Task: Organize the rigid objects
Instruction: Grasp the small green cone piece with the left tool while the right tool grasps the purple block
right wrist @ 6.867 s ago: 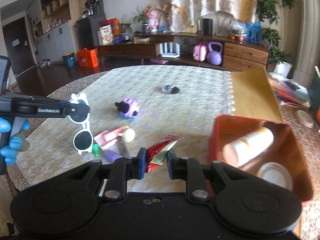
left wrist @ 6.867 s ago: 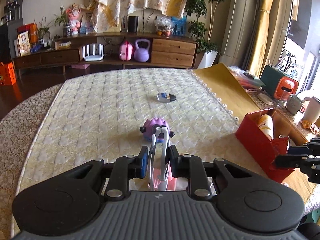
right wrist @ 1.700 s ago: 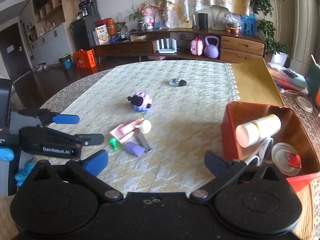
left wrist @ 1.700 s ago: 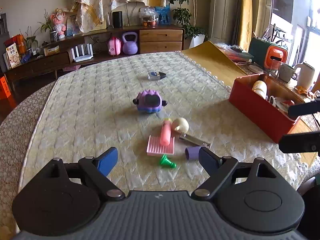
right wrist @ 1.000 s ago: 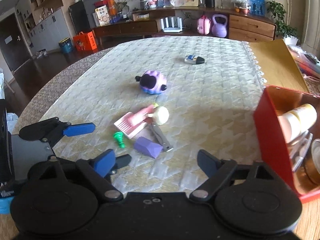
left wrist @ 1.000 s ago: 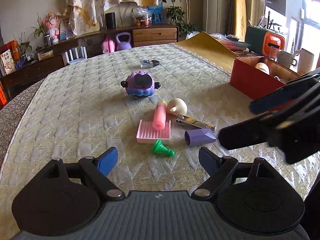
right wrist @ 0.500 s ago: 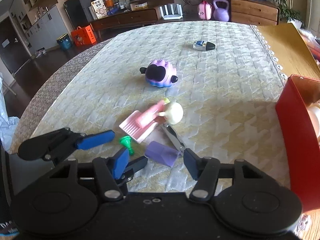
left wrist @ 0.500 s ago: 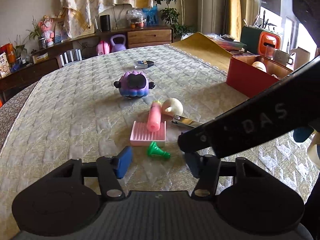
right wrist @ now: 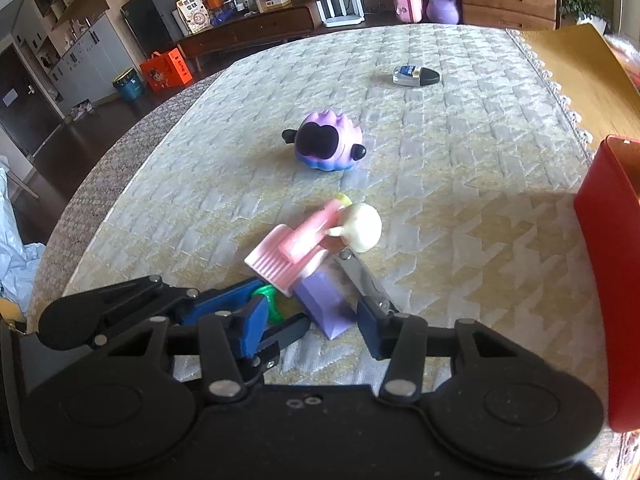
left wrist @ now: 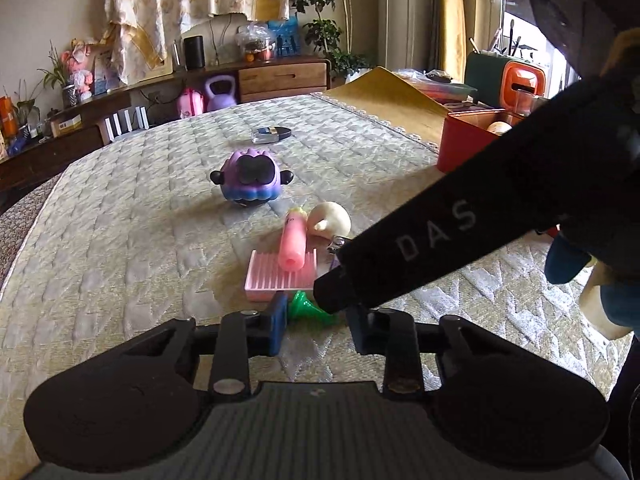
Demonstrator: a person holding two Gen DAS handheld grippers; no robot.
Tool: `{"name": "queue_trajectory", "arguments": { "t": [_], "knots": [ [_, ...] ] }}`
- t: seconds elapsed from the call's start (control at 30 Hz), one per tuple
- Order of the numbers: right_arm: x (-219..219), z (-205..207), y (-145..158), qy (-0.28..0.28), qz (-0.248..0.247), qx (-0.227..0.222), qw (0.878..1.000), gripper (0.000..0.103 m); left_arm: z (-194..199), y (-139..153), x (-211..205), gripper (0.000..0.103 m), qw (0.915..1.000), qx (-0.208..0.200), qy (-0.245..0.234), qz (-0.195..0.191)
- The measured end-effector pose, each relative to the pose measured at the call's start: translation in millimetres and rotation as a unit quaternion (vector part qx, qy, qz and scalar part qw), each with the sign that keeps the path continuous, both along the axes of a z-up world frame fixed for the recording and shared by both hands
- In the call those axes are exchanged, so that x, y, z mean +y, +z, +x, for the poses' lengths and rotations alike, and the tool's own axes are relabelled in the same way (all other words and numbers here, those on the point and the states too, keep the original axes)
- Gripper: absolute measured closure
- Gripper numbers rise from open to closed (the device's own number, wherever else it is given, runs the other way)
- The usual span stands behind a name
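Left wrist: right gripper (left wrist: 436, 240) reads "DAS"

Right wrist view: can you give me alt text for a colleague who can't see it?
The right hand-held gripper is open, low over a purple wedge block, while the left hand-held gripper brackets a small green piece. Behind lie a pink comb, a purple plush toy and a red bin.

Green cone (left wrist: 306, 307) beside pink comb (left wrist: 276, 276)
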State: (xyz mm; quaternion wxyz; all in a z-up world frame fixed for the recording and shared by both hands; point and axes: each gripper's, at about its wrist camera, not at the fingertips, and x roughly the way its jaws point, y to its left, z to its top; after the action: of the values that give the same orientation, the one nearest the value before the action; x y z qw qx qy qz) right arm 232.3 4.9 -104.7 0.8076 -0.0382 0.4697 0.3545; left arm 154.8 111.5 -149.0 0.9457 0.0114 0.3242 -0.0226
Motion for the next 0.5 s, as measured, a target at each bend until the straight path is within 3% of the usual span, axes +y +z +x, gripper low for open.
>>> {"name": "queue_trajectory", "arguments": {
  "t": [0.1, 0.5],
  "knots": [
    [0.9, 1.0, 0.0, 0.010, 0.003, 0.004, 1.000, 0.055, -2.2, 0.6, 1.6, 0.078, 1.0000, -0.001, -0.005, -0.003],
    [7.3, 11.2, -3.0, 0.055, 0.004, 0.008, 0.998, 0.055, -17.6, 1.9, 16.8, 0.078, 0.9996, 0.005, 0.010, -0.024]
  ]
}}
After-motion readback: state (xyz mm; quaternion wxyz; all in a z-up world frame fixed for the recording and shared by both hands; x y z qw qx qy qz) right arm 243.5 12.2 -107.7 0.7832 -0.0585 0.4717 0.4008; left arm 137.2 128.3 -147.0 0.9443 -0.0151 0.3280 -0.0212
